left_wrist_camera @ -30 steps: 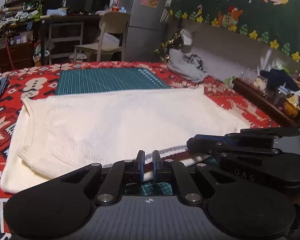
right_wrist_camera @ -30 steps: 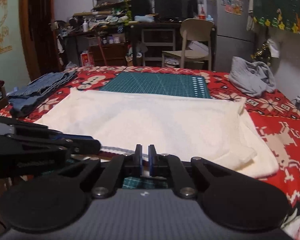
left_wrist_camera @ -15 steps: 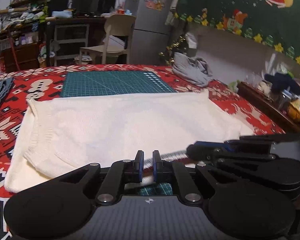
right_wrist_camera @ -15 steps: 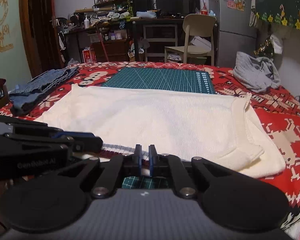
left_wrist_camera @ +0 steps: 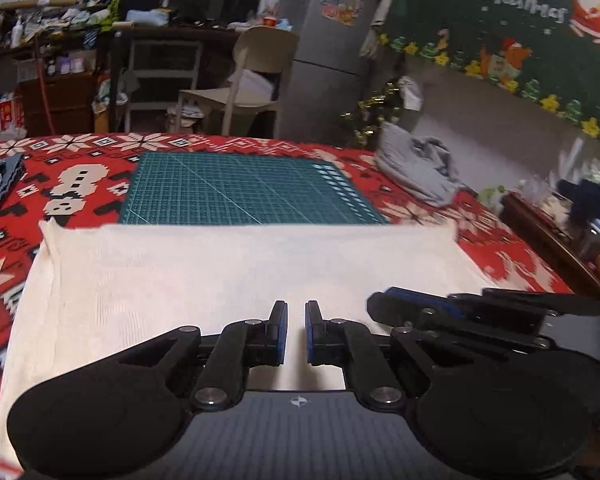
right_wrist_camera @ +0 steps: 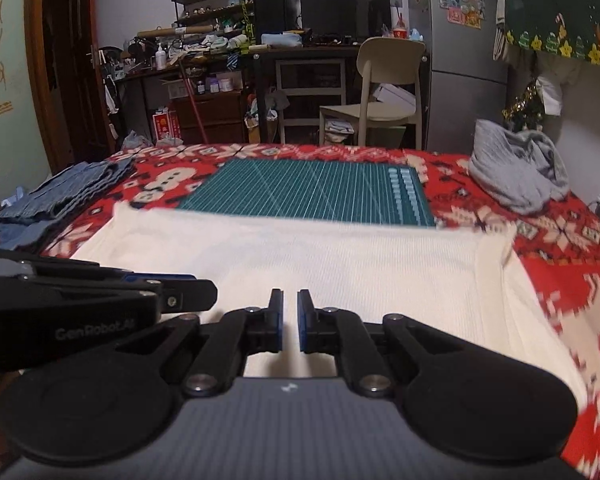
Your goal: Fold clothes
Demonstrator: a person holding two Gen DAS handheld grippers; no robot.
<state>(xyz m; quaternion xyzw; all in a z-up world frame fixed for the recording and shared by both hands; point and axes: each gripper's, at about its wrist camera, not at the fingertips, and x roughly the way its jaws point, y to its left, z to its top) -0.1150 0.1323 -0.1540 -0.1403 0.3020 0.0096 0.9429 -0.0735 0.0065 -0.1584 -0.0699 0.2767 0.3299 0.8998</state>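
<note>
A cream knit sweater [left_wrist_camera: 228, 272] lies folded flat across the red patterned tablecloth; it also shows in the right wrist view [right_wrist_camera: 340, 264]. My left gripper [left_wrist_camera: 296, 332] hovers over the sweater's near part, its jaws a narrow gap apart with cream fabric showing in the gap; whether it pinches the cloth is unclear. My right gripper [right_wrist_camera: 290, 326] stands the same way beside it. Each gripper shows in the other's view: the right one [left_wrist_camera: 480, 320] and the left one [right_wrist_camera: 100, 296].
A green cutting mat [left_wrist_camera: 244, 188] lies beyond the sweater. A crumpled grey garment [right_wrist_camera: 516, 172] sits at the far right and folded blue denim [right_wrist_camera: 60, 196] at the far left. A wooden tray with clutter [left_wrist_camera: 568, 220] is at the right edge. A chair [right_wrist_camera: 384, 92] stands behind the table.
Both grippers have moved forward over the sweater, carrying its near striped edge up and over. The striped hem and the mat under it are no longer visible. The jaws stand slightly wider apart.
</note>
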